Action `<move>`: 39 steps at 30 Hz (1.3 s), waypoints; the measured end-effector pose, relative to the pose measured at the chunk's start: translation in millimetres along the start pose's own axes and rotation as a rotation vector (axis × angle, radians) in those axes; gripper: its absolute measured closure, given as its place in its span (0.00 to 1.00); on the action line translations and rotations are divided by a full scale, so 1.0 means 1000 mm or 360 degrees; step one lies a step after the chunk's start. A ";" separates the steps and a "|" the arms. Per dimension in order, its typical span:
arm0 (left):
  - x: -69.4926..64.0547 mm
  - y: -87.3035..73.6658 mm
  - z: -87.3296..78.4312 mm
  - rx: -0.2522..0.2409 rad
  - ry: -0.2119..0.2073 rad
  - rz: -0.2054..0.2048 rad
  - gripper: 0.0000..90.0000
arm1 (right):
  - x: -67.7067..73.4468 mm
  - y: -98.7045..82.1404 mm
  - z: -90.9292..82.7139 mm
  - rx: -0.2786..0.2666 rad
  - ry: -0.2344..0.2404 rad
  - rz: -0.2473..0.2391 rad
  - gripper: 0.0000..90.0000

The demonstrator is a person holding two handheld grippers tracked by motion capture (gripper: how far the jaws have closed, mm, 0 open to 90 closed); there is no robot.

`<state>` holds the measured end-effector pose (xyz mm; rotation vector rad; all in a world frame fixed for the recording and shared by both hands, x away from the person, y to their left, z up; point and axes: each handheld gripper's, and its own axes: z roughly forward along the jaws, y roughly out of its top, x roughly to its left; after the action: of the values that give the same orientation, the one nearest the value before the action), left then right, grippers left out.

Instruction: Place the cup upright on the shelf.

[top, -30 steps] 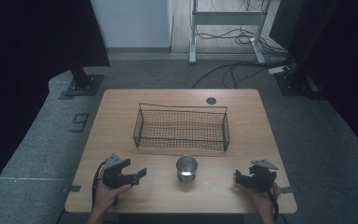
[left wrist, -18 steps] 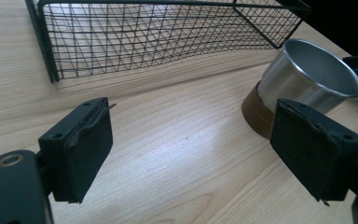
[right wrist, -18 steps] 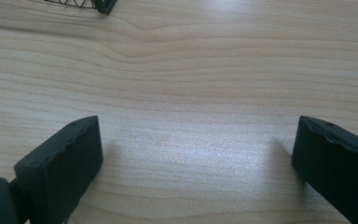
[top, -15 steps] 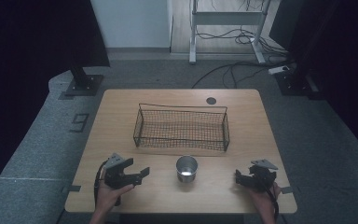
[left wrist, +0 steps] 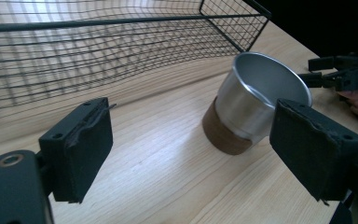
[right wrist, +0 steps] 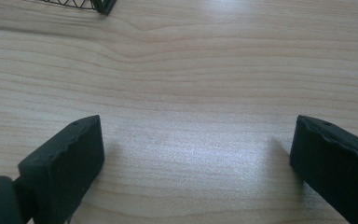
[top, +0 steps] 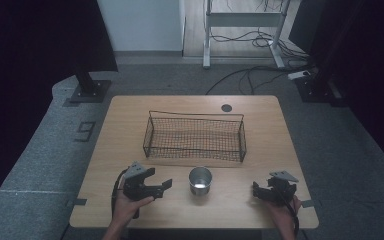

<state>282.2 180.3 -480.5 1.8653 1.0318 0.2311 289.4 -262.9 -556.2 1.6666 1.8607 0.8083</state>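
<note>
Steel cup (left wrist: 256,100) ahead of my left gripper (left wrist: 191,154)
Polished metal wall, brown band at base, upright, empty; my jaws have just been narrowing yet stand apart, gripping nothing.

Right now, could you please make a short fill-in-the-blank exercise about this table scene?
1. The metal cup stands between the two ____.
2. The wire basket lies ____ the cup, farther from the person.
3. The left gripper is open, with ____ between its fingers.

Missing words: grippers; behind; nothing
</note>
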 end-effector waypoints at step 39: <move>-0.041 0.018 0.035 0.0092 -0.0128 0.0131 0.09 | 0.000 0.000 0.000 -0.0003 -0.0006 0.0001 0.04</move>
<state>285.9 124.2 -473.1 1.9558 0.9165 0.1745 289.3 -263.0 -556.2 1.6668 1.8565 0.8060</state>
